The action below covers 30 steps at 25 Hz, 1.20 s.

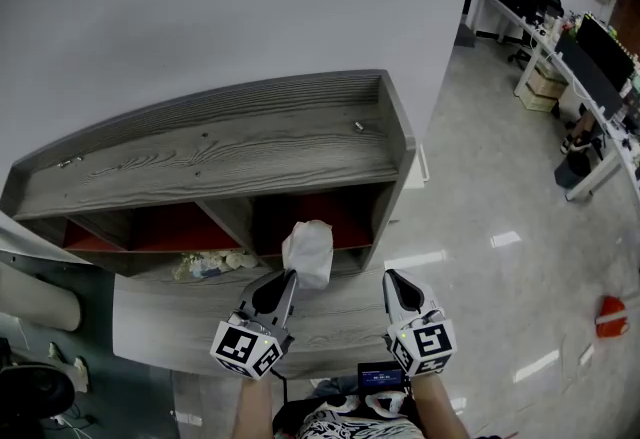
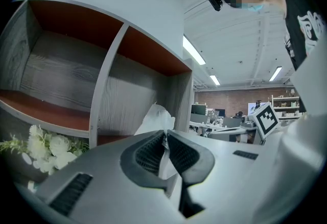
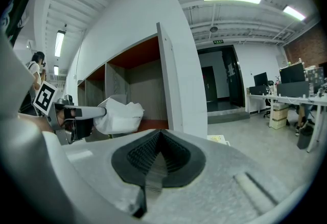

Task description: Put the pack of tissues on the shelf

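A white pack of tissues (image 1: 308, 252) hangs in the air in front of the grey wooden shelf (image 1: 220, 152), level with its right red-lined compartment (image 1: 315, 217). My left gripper (image 1: 289, 278) is shut on the pack's lower edge; in the left gripper view the pack (image 2: 156, 118) sticks up from between the closed pads of that left gripper (image 2: 164, 139). My right gripper (image 1: 392, 279) is to the right of the pack, shut and holding nothing. In the right gripper view the right gripper (image 3: 160, 137) is closed, and the pack (image 3: 120, 116) shows at the left.
White artificial flowers (image 1: 205, 264) lie on the shelf's lower board under the left compartment (image 1: 150, 227); these flowers (image 2: 43, 146) also show in the left gripper view. Desks with monitors (image 1: 560, 37) stand at the far right. A red object (image 1: 612, 315) lies on the glossy floor.
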Each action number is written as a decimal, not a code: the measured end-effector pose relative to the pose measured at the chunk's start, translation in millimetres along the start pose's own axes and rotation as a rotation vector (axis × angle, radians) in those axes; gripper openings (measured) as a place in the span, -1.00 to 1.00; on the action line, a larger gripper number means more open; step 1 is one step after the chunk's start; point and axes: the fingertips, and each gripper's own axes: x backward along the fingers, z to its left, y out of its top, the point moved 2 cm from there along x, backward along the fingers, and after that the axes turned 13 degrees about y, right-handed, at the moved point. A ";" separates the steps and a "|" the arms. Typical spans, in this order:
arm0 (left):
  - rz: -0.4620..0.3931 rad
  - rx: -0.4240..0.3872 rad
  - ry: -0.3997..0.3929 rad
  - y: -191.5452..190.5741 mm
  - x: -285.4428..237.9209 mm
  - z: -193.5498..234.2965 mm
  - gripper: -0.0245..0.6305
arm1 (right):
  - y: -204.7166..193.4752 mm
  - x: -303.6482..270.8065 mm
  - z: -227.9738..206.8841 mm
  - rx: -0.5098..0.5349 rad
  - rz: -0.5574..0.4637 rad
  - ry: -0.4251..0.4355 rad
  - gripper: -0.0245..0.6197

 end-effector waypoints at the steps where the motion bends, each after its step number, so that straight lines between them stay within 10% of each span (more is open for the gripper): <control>1: 0.000 0.002 0.001 -1.4 -1.1 0.3 -0.89 | -0.1 -0.2 -1.0 -0.001 0.000 0.000 -0.91; 30: 0.021 0.001 0.030 -3.8 -29.5 8.9 -0.89 | -4.2 -17.6 -18.6 -0.018 0.022 0.009 -0.91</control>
